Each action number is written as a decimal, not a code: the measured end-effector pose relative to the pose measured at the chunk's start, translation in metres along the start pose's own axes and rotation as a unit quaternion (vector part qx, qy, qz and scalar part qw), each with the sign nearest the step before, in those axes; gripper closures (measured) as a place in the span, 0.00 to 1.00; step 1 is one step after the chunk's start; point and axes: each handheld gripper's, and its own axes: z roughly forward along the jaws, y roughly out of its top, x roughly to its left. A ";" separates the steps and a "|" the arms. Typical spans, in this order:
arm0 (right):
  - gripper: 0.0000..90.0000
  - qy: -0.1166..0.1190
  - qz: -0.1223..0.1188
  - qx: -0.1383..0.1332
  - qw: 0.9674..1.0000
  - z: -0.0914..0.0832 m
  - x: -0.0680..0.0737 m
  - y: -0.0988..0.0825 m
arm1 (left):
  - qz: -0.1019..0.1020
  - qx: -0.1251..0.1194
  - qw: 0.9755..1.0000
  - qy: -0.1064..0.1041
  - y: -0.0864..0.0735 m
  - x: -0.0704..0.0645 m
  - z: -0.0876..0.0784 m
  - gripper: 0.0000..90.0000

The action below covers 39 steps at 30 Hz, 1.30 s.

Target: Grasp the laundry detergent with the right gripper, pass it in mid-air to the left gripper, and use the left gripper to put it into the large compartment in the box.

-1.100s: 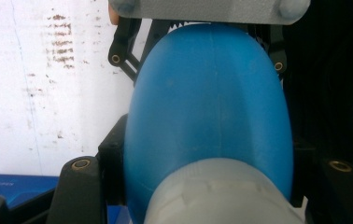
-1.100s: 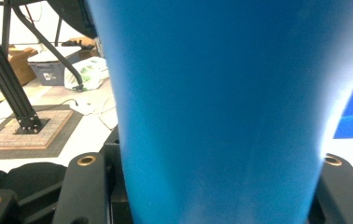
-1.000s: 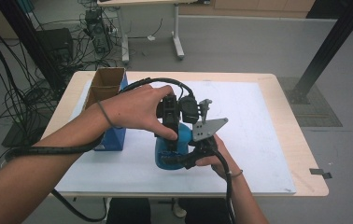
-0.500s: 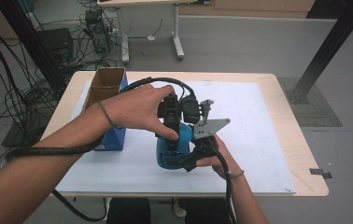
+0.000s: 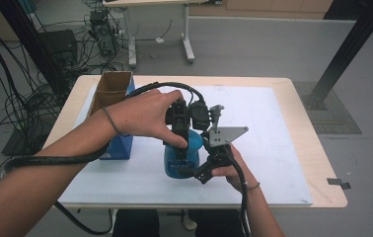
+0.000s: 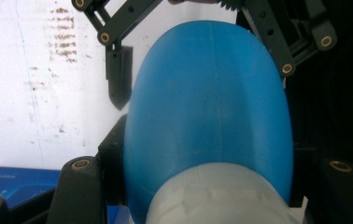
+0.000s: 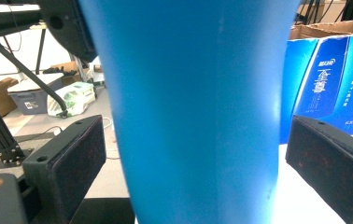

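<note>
We grip the bottle [image 5: 182, 155] near its neck with the left gripper [image 5: 179, 140]. The right gripper [image 5: 202, 173] has just been opening; its jaws flank the bottle, released.

One blue bottle [image 5: 182, 160] standing on one white-topped table [image 5: 273, 133], gripped between two handheld grippers, left [image 5: 180, 129] and right [image 5: 205, 170]. Alongside, one blue carton [image 5: 120, 145] and one open cardboard box [image 5: 109, 89].

Grey floor [image 5: 273, 44], tangled cables [image 5: 7, 98], second table [image 5: 145, 5] behind.
</note>
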 end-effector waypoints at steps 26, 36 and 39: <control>0.06 -0.017 0.012 -0.008 1.000 -0.008 0.007 -0.006 | -0.008 0.000 1.000 0.005 -0.002 0.001 -0.014 0.42; 0.06 -0.023 0.015 -0.010 1.000 -0.009 0.007 -0.008 | -0.015 -0.007 1.000 0.012 -0.008 0.000 -0.034 0.42; 0.06 -0.026 0.016 -0.010 0.999 -0.009 0.006 -0.008 | -0.017 -0.008 1.000 0.013 -0.010 0.000 -0.041 0.42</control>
